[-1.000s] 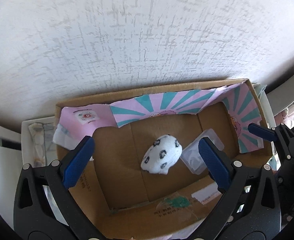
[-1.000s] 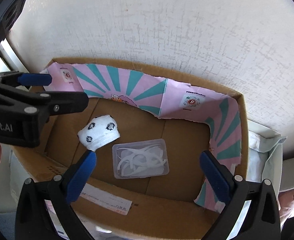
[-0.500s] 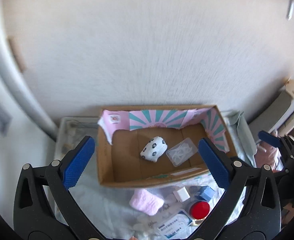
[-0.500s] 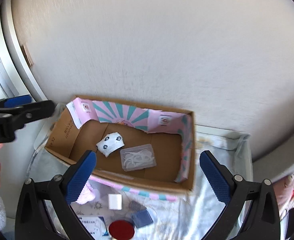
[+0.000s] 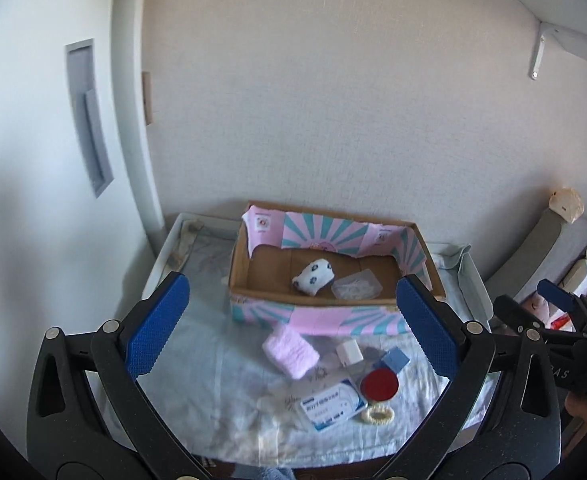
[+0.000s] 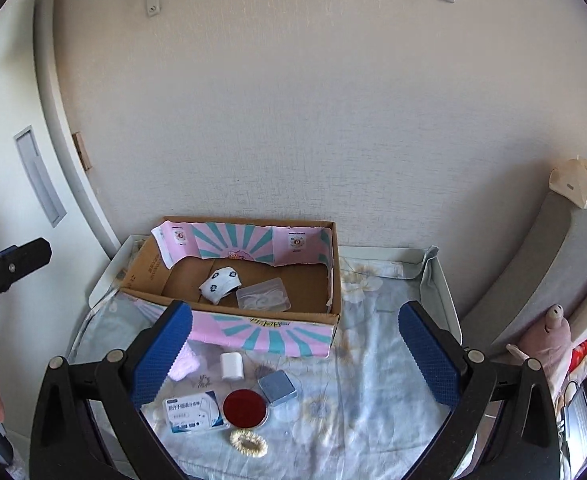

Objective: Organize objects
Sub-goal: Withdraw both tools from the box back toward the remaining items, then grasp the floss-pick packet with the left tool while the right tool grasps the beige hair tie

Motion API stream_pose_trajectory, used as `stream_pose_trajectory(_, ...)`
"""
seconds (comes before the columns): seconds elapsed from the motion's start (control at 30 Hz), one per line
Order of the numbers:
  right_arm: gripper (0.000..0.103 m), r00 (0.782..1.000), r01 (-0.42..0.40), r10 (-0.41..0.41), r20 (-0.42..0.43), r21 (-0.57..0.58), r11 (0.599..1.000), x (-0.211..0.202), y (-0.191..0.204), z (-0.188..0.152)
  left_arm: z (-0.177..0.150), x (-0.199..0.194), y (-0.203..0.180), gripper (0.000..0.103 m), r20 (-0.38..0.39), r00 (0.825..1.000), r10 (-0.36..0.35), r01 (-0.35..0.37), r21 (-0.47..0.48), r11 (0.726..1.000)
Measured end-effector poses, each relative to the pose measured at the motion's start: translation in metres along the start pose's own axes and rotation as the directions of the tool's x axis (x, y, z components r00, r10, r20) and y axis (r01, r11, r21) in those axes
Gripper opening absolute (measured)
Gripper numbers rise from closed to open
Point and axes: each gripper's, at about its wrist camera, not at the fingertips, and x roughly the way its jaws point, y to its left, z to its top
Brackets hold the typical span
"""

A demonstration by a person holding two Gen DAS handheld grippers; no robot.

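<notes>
A cardboard box (image 5: 249, 256) (image 6: 335, 272) with a pink-and-teal liner stands at the back of the table. Inside lie a rolled white spotted sock (image 5: 313, 277) (image 6: 219, 282) and a clear plastic case (image 5: 356, 286) (image 6: 263, 300). In front lie a pink cloth (image 5: 290, 351) (image 6: 183, 364), a white block (image 5: 349, 353) (image 6: 231, 365), a blue square (image 5: 394, 359) (image 6: 277, 387), a red round lid (image 5: 379, 385) (image 6: 246, 407), a blue-and-white packet (image 5: 332, 405) (image 6: 191, 412) and a cream scrunchie (image 5: 378, 415) (image 6: 248, 443). My left gripper (image 5: 293, 332) and right gripper (image 6: 293, 356) are open and empty, high above the table.
The table (image 6: 373, 360) carries a pale floral cloth and has a raised white rim (image 6: 447, 292). A white wall is behind it. A grey couch (image 6: 549, 264) with a pink plush toy (image 6: 545, 340) stands at the right. The left gripper shows at the left edge of the right wrist view (image 6: 9, 264).
Both grippers have pulled far back and up from inside the box. The whole table and the items in front of the box have come into view. Both stayed open.
</notes>
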Motion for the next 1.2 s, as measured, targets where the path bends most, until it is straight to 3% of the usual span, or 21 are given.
stream_pose_trajectory(0.37, 0.103, 0.999, -0.046, 0.046, 0.001, -0.017, 0.999, -0.012, 0.005, -0.030, -0.036, -0.022, 0.006, 0.103, -0.005, 1.000, 0.022, -0.022, 0.014, 1.000)
stream_pose_trajectory(0.73, 0.103, 0.995, -0.099, 0.097, -0.020, -0.067, 0.993, 0.006, -0.002, -0.072, -0.080, -0.001, 0.011, 0.103, -0.062, 0.998, 0.019, -0.015, 0.074, 0.997)
stream_pose_trajectory(0.97, 0.103, 0.985, -0.162, 0.150, -0.082, -0.153, 0.975, 0.044, 0.002, -0.116, -0.120, 0.050, -0.007, 0.103, -0.159, 0.985, -0.065, 0.097, 0.201, 0.975)
stream_pose_trajectory(1.13, 0.097, 0.963, -0.263, 0.232, -0.141, -0.272, 0.926, 0.077, 0.009, -0.146, -0.147, 0.096, -0.029, 0.101, -0.249, 0.954, -0.169, 0.243, 0.307, 0.920)
stream_pose_trajectory(1.2, 0.088, 0.954, -0.291, 0.249, -0.169, -0.309, 0.906, 0.090, 0.012, -0.155, -0.155, 0.112, -0.035, 0.097, -0.283, 0.942, -0.180, 0.274, 0.340, 0.900)
